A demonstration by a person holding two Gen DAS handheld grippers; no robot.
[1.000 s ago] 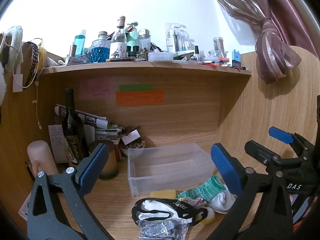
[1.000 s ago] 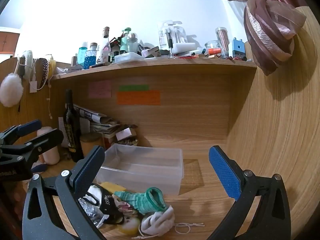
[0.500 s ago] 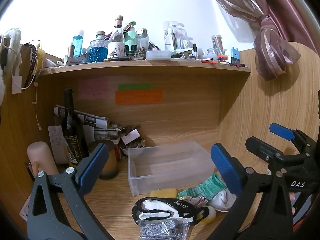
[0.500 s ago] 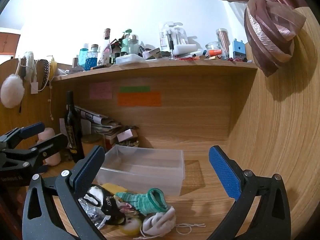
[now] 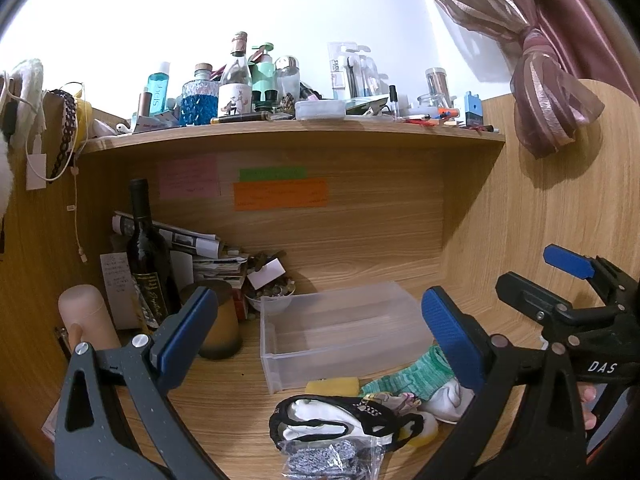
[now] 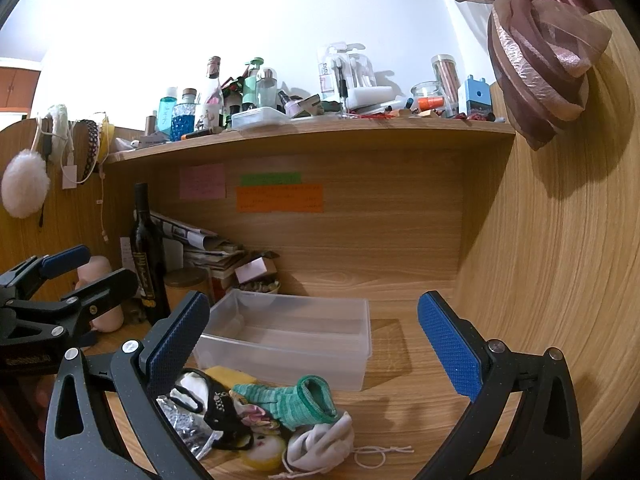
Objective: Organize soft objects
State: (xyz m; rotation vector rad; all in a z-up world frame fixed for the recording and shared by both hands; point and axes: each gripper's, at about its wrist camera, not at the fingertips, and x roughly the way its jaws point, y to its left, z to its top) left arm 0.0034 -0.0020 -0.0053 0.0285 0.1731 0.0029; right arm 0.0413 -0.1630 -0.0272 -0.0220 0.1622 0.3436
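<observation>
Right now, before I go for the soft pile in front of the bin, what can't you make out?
- Silver bag: left view, cut off by the bottom edge; right view, partly behind the right tool's left finger.
- White sock: left view, partly behind the left tool's right finger.
- Notes on the back wall: writing too small in both views.
- Bin floor: blurred through the translucent walls.

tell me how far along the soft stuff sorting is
Nothing done yet: the clear bin holds nothing. Both the left gripper and right gripper are open, carrying nothing. Left: the green sock, white pouch and black-and-white cloth piled before it.
</observation>
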